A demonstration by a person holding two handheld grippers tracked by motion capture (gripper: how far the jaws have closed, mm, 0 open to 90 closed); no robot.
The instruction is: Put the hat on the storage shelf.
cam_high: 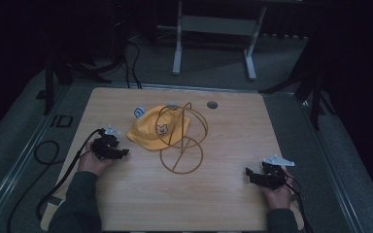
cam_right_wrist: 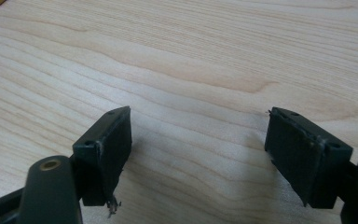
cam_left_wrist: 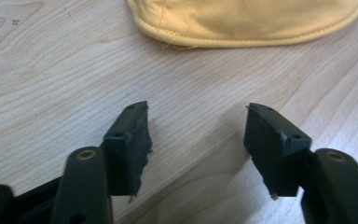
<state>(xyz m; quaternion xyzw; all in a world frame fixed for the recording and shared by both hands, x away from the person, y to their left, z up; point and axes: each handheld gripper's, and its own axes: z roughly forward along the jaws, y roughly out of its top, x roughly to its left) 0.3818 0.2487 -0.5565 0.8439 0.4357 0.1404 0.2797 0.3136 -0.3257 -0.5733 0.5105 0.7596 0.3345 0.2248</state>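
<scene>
A yellow cap point(cam_high: 153, 130) with a small bear patch lies near the middle of the wooden table point(cam_high: 223, 199), leaning against a gold wire stand point(cam_high: 183, 141) with a round base. My left gripper point(cam_high: 123, 153) rests low on the table just left of the cap, open, nothing between its jaws. In the left gripper view the cap's stitched brim point(cam_left_wrist: 247, 23) lies a short way ahead of my left gripper point(cam_left_wrist: 198, 121). My right gripper point(cam_high: 250, 174) sits open near the table's right front, and in the right gripper view bare wood lies between the jaws of my right gripper point(cam_right_wrist: 199, 126).
A small white-and-blue object point(cam_high: 139, 112) sits behind the cap. A round cable hole point(cam_high: 212, 104) is in the table's far side. A grey metal frame point(cam_high: 213, 29) stands on the floor beyond. Cables point(cam_high: 48, 150) trail off the table's left edge.
</scene>
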